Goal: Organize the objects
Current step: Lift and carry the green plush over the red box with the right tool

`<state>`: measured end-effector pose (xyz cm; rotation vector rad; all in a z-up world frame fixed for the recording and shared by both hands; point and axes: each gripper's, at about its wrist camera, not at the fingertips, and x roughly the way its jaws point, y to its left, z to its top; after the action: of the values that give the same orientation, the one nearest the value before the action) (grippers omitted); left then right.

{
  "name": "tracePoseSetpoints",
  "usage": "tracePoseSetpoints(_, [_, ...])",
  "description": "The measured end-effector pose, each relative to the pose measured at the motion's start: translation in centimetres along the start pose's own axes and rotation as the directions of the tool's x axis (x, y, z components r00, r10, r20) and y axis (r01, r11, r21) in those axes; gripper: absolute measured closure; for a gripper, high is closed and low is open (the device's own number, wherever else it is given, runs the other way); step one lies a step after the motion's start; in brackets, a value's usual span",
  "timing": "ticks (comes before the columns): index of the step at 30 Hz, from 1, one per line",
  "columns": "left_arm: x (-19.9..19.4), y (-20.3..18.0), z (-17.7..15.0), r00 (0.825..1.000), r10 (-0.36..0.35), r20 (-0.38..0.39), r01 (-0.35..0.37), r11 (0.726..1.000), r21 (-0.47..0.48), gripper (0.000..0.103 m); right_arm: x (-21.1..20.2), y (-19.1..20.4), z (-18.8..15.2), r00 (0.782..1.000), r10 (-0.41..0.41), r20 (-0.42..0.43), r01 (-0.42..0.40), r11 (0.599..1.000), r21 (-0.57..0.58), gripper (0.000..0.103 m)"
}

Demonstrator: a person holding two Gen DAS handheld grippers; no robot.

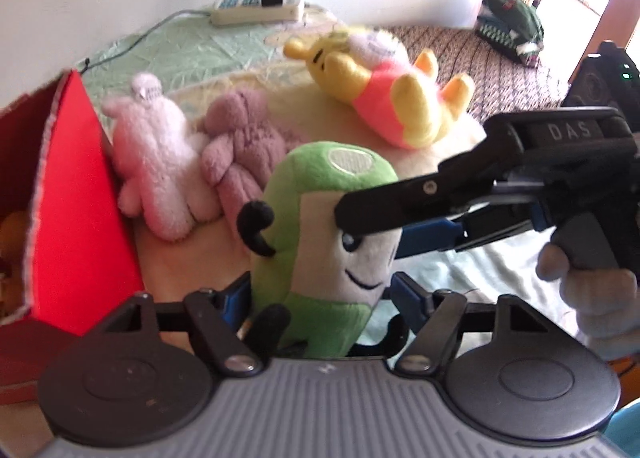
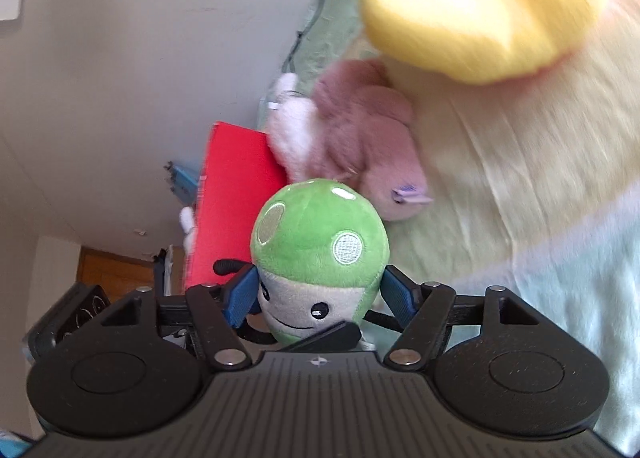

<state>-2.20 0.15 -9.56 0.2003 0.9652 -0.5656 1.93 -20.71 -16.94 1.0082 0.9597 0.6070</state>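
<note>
- Left wrist view: nearest us, our left gripper (image 1: pixel 320 298) pinches the lower body of the green mushroom plush (image 1: pixel 328 226), its blue pads against both sides, holding the toy upright above the bed (image 1: pixel 208 50). Our right gripper (image 1: pixel 372 226) reaches in from the right, its fingers at the toy's face. A red box (image 1: pixel 80 194) stands at left; a pink plush (image 1: pixel 156 162), a mauve plush (image 1: pixel 240 150) and a yellow bear (image 1: pixel 384 90) lie beyond.
- Right wrist view: our right gripper's blue pads (image 2: pixel 244 294) flank the mushroom's white face below its cap; whether they press it we cannot tell. The red box sits behind.
</note>
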Motion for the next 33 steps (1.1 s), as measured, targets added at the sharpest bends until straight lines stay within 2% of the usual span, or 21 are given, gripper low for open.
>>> tracePoseSetpoints(4, [-2.8,-0.6,0.6,0.998,0.002,0.069,-0.001,1.0,-0.014,0.03,-1.5,2.9,0.4,1.0,0.028,0.015,-0.026,0.995,-0.094,0.033])
tracePoseSetpoints(8, [-6.4,-0.4,1.5,0.984,0.043,0.174,-0.037,0.999,-0.037,0.03,-2.1,6.3,1.1,0.995,0.091,0.038,-0.082,0.978,-0.192,0.033])
tracePoseSetpoints(14, [-11.6,1.7,2.2,0.938,0.128,0.322,-0.104,0.99,-0.09,0.029,-1.0,11.7,2.1,0.98,0.191,0.049,-0.168,0.937,-0.306,0.033])
tracePoseSetpoints(19, [-14.7,4.7,1.7,0.899,0.196,0.391,-0.164,0.98,-0.112,0.028,2.1,16.0,2.4,0.973,0.23,0.038,-0.199,0.903,-0.38,0.033])
tracePoseSetpoints(22, [-16.1,7.4,1.5,0.886,0.213,0.411,-0.171,0.976,-0.137,0.028,4.7,18.2,2.7,0.971,0.237,0.038,-0.204,0.897,-0.392,0.033])
tracePoseSetpoints(25, [-17.2,10.5,1.3,0.882,0.207,0.424,-0.147,0.974,-0.171,0.027,7.3,20.2,2.8,0.971,0.234,0.042,-0.197,0.89,-0.411,0.033])
tracePoseSetpoints(33, [-16.9,17.9,0.6,0.907,0.185,0.378,-0.095,0.965,-0.245,0.027,14.0,22.4,2.6,0.987,0.158,0.03,-0.133,0.908,-0.398,0.034])
